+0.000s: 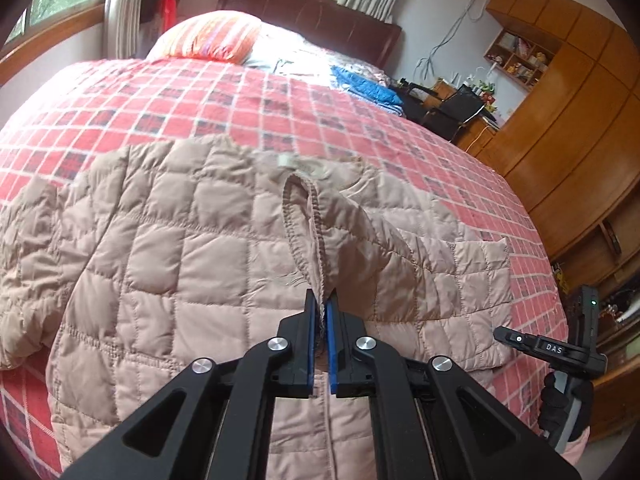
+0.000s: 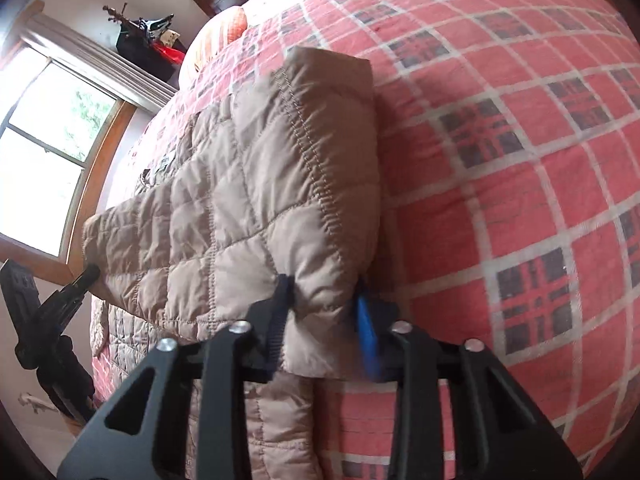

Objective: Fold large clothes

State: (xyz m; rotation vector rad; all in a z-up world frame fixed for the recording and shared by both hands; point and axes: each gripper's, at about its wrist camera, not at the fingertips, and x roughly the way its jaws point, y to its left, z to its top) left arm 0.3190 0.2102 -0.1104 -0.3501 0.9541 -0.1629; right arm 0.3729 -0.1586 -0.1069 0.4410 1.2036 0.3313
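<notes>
a beige quilted jacket lies spread on a bed under a red plaid bedspread, straight ahead of the left gripper and filling most of its view. the left gripper's blue-padded jaws are nearly closed, pinching a raised ridge of the jacket's stitched front edge just ahead of the tips — the fabric rises from the jaws in a narrow loop up toward the collar, where a small white label sits. to the right of this gripper and a little below its tips, the right gripper shows as a black device over the bedspread's edge; beyond it stands a wooden wardrobe. far ahead are an orange striped pillow and a dark headboard. in the right wrist view, the right gripper has its jaws partly open around a thick folded corner of the jacket, a finger pressing each side of the padded fold, which rises directly ahead of the tips. the bedspread lies to its right, and the left gripper meets the jacket's far edge at its left, near a window.
</notes>
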